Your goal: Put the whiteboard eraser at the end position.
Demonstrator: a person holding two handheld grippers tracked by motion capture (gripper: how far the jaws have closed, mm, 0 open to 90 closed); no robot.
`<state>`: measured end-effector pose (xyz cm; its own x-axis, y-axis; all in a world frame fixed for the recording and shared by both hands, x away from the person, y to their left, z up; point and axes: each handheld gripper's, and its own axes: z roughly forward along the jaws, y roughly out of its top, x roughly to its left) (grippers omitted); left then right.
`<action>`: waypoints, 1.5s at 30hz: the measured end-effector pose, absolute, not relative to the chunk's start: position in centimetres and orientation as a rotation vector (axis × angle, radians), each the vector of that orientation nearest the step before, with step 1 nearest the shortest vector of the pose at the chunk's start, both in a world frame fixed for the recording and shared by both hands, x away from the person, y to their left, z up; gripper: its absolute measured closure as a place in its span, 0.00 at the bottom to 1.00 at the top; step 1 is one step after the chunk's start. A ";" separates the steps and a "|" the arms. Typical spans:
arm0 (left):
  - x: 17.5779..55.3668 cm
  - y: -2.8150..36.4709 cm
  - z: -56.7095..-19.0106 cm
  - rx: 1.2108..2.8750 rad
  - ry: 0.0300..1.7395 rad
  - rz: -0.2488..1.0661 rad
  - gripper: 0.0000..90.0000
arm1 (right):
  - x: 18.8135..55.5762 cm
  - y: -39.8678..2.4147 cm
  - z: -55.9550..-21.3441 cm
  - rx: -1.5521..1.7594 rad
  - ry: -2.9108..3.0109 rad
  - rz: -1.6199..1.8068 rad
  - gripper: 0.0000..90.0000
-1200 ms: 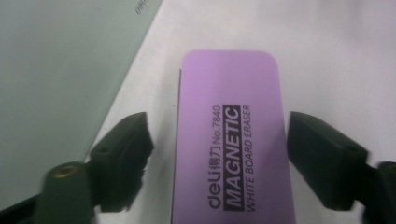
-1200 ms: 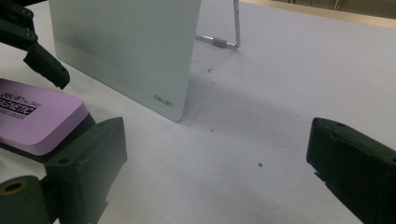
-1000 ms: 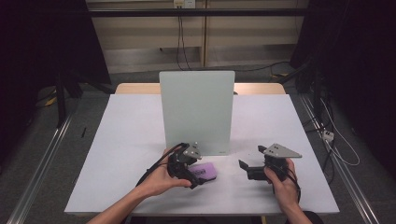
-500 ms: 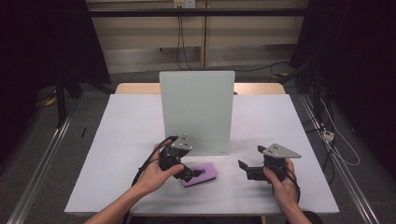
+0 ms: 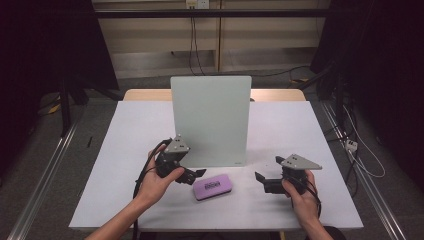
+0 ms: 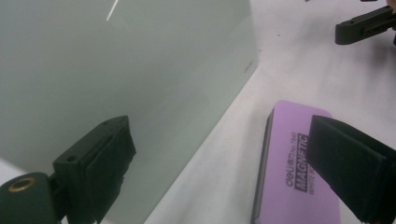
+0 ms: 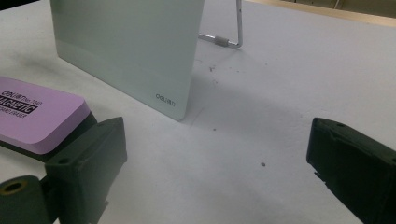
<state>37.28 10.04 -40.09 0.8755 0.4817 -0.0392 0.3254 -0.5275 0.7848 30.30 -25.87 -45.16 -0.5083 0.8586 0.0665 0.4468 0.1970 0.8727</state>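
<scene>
Purple eraser (image 5: 214, 186) flat, lengthwise left-right.

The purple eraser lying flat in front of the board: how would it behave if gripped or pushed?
The purple eraser looks like a rigid flat block, so it would probably keep its shape. Lying on its broad face on the table, it seems more apt to slide than roll or tip. Its dark underlayer looks soft and may give slightly under the jaws.
</scene>
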 end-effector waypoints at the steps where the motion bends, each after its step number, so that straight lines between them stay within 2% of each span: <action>1: 37.2 10.3 -40.1 2.169 0.586 0.231 0.08 | 30.3 -25.9 -45.2 1.216 2.039 1.254 0.05; 7: 37.0 12.0 -40.5 2.124 0.648 0.298 0.08 | 30.3 -25.8 -45.2 1.215 2.040 1.252 0.05; 19: 36.5 15.2 -40.5 2.089 0.693 0.316 0.08 | 30.2 -25.9 -45.2 1.218 2.037 1.250 0.05; 29: 35.7 17.5 -40.6 2.039 0.760 0.388 0.07 | 30.1 -25.9 -45.2 1.224 2.039 1.245 0.05; 39: 34.7 19.7 -41.4 2.008 0.829 0.401 0.07 | 30.1 -26.0 -45.2 1.231 2.038 1.242 0.05; 45: 33.9 20.7 -42.7 1.936 0.883 0.431 0.07 | 29.9 -26.0 -45.2 1.236 2.033 1.239 0.05</action>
<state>33.85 20.67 -42.67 0.6797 0.7312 -0.0584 0.4037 -0.3063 0.8621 29.95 -26.01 -45.24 -0.4934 0.8672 0.0677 0.4578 0.1927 0.8679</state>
